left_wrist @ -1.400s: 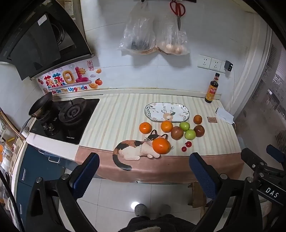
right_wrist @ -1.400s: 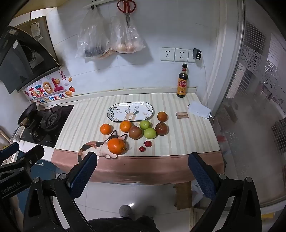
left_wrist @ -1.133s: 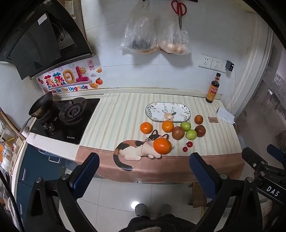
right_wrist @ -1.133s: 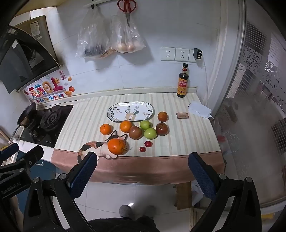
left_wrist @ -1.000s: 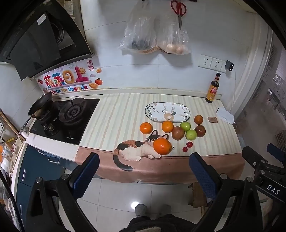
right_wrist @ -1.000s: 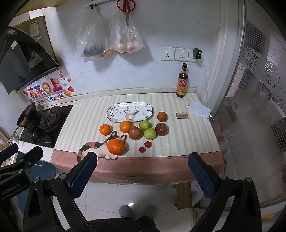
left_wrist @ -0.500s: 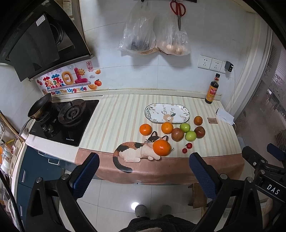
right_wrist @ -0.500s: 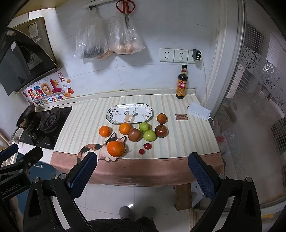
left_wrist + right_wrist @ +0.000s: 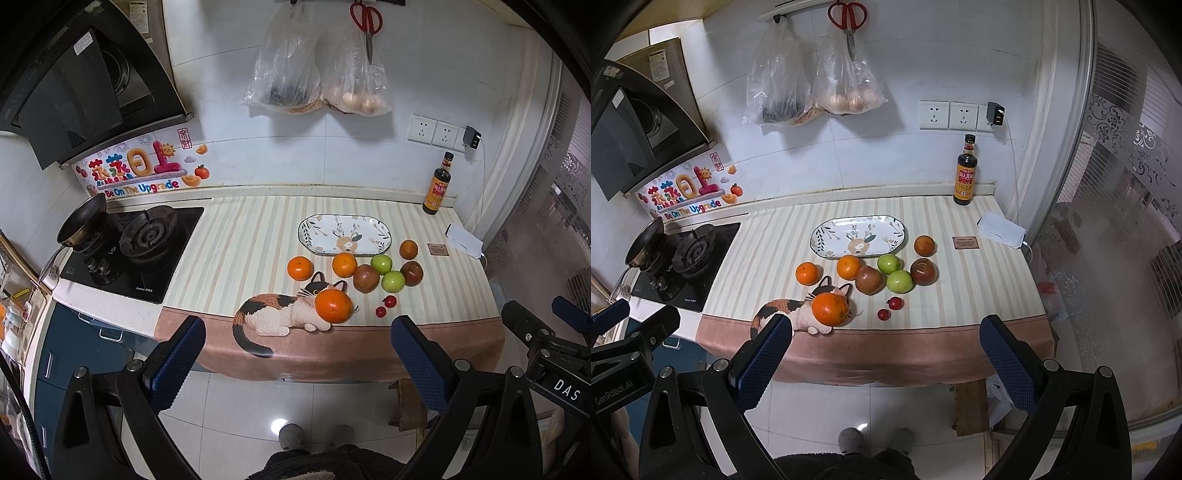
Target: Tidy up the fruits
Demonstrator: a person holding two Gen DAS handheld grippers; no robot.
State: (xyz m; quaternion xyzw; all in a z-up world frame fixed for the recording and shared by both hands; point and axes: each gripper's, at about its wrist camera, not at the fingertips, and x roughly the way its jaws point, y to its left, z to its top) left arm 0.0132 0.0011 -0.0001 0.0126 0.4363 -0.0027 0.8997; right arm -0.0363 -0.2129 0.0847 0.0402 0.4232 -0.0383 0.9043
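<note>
Fruit lies loose on a striped counter cloth (image 9: 236, 251): a big orange (image 9: 333, 306) near the front edge, smaller oranges (image 9: 300, 268), two green apples (image 9: 393, 281), two dark red apples (image 9: 366, 278) and two small red fruits (image 9: 384, 306). An empty oval patterned plate (image 9: 343, 234) sits behind them. My left gripper (image 9: 295, 362) is open, well short of the counter and above the floor. My right gripper (image 9: 886, 362) is open too, equally far back; the big orange (image 9: 830, 309) and plate (image 9: 858, 236) lie ahead of it.
A gas hob (image 9: 136, 247) with a small pan (image 9: 79, 221) fills the counter's left. A dark sauce bottle (image 9: 437, 186), a brown card (image 9: 437, 249) and a folded white mask (image 9: 463, 240) lie at the right. Bags (image 9: 314, 74) and scissors hang on the wall. A person's feet (image 9: 314, 435) stand below.
Both views have risen slightly, so the counter and fruit sit a little lower in frame. The fruit has not moved. Both grippers have stayed open.
</note>
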